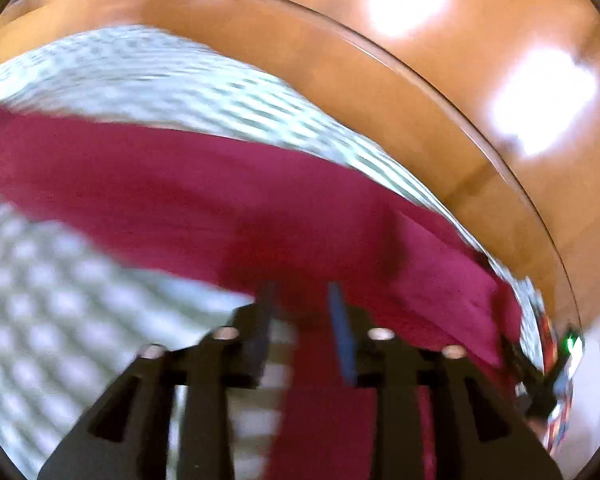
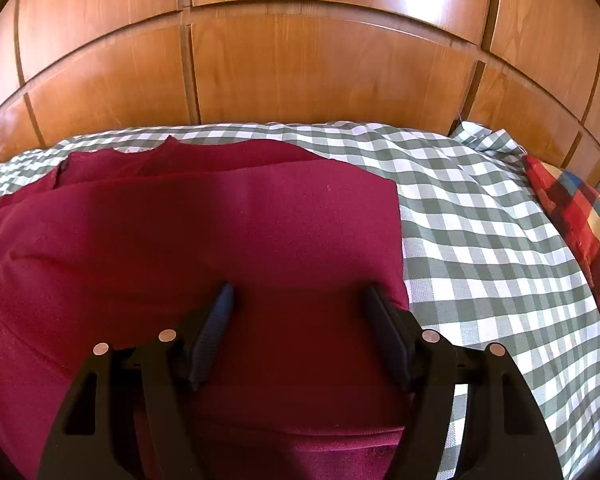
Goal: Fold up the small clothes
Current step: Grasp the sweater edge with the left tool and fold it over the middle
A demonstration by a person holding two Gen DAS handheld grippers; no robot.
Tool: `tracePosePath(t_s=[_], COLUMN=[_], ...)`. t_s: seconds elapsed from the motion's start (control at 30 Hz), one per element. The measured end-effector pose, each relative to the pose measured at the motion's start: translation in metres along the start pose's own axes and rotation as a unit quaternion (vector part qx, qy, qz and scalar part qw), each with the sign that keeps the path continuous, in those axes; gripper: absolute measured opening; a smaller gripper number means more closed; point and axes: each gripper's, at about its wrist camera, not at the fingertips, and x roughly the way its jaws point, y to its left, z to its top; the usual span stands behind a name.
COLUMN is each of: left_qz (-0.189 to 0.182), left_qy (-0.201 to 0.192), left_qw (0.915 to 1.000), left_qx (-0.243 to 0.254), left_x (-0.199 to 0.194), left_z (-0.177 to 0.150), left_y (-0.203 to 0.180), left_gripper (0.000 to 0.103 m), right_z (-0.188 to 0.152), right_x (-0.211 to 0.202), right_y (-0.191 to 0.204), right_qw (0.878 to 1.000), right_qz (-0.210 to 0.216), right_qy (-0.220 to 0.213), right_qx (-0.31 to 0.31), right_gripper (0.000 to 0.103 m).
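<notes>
A dark red garment (image 2: 220, 232) lies partly folded on a green-and-white checked bedsheet (image 2: 480, 240). My right gripper (image 2: 298, 300) is open, its fingers spread just above the garment's near right part, holding nothing. In the blurred left wrist view the same red garment (image 1: 220, 200) stretches across the sheet (image 1: 60, 300), and a strip of it runs down between the fingers of my left gripper (image 1: 302, 296), which are close together and appear shut on the cloth.
A wooden wardrobe front (image 2: 300, 60) rises behind the bed. A red, blue and yellow plaid pillow (image 2: 580, 224) lies at the right edge of the bed. The right gripper (image 1: 540, 380) shows at the far right of the left wrist view.
</notes>
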Motion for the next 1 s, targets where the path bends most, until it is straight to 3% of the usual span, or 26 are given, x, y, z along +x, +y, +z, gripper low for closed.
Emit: tracePosePath(t_s=[0.13,0.3,0.37,0.53,0.6,0.63,0.67,0.8,1.0], left_qz=[0.059,0.12,0.12,0.18,0.184,0.192,0.192,0.174,0.087], left_qy=[-0.036,-0.079,-0.085,-0.081,-0.077,-0.072,-0.065,-0.076,-0.129], left_qw=[0.9915,0.9628,0.9568,0.9451,0.9462,0.9488,0.9519,0.9611,0.9829], left_qx=[-0.11,-0.229,-0.251,-0.261,-0.255,-0.24,-0.23,-0.2,-0.099], left_x=[-0.033,-0.063,-0.065,-0.052,-0.045,-0.042,-0.039,-0.047,-0.082], left_z=[0.016,0.039,0.049,0.074,0.081,0.086,0.089,0.103,0.116], left_y=[0.091,0.19,0.211,0.249,0.253,0.252,0.251,0.232,0.141], left_gripper=[0.039,0.038,0.039,0.038,0.035,0.017,0.008,0.006,0.006], right_z=[0.0,0.0,0.0,0.0,0.0,0.0,0.0,0.0,0.0], right_x=[0.0,0.0,0.0,-0.001,-0.001,-0.001,-0.001,-0.001,-0.002], right_y=[0.0,0.002,0.002,0.004,0.005,0.005,0.005,0.006,0.006], right_qw=[1.0,1.0,1.0,1.0,1.0,1.0,1.0,1.0,1.0], right_qz=[-0.001,-0.004,-0.005,-0.015,-0.018,-0.019,-0.02,-0.022,-0.025], right_qy=[-0.001,-0.001,-0.001,-0.002,-0.002,-0.003,-0.003,-0.003,-0.004], right_qx=[-0.001,-0.003,-0.003,-0.007,-0.009,-0.009,-0.01,-0.011,-0.013], right_gripper=[0.067,0.067,0.067,0.069,0.069,0.069,0.069,0.069,0.069])
